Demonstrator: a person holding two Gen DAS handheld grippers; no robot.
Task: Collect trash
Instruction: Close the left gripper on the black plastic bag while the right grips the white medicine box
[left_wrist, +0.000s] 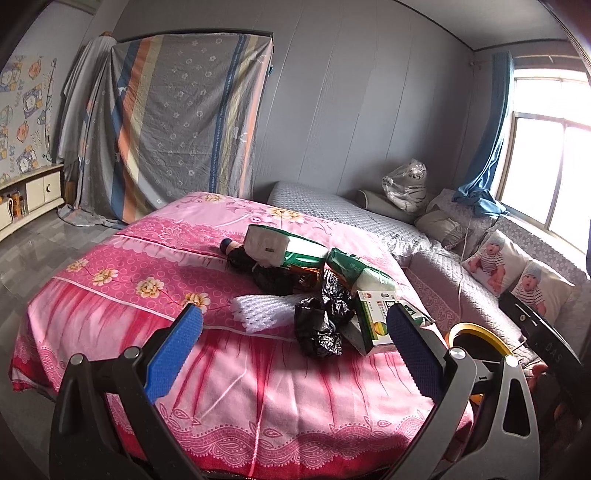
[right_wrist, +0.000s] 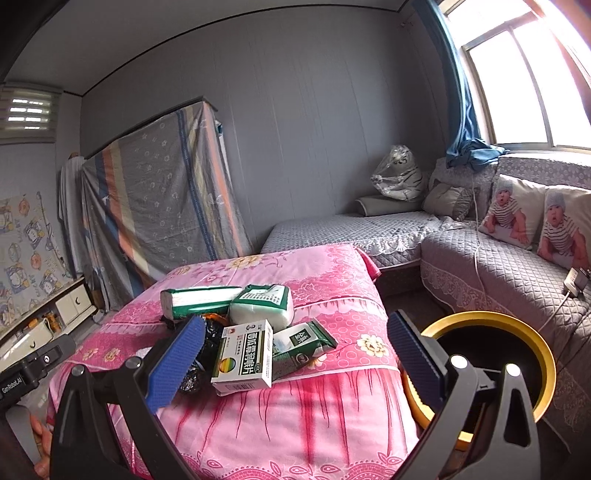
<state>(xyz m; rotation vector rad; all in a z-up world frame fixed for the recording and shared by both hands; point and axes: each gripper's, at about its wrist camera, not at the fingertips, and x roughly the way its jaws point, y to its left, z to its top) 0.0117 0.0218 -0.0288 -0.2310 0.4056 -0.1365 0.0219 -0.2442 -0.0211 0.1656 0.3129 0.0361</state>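
On the pink floral cloth, a glossy white-and-green cardboard medicine box lies touching crinkled black plastic bags, white foam netting and soft tissue packs. Beside that cloth stands a round, yellow-rimmed bin. The left gripper and the right gripper both hover with ribbed blue jaws apart, holding nothing.

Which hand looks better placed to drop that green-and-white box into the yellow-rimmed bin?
The right one, probably. Its open gripper frames the medicine box closely, and the bin sits just beside its right jaw. The left gripper, also open, faces the black bags instead.
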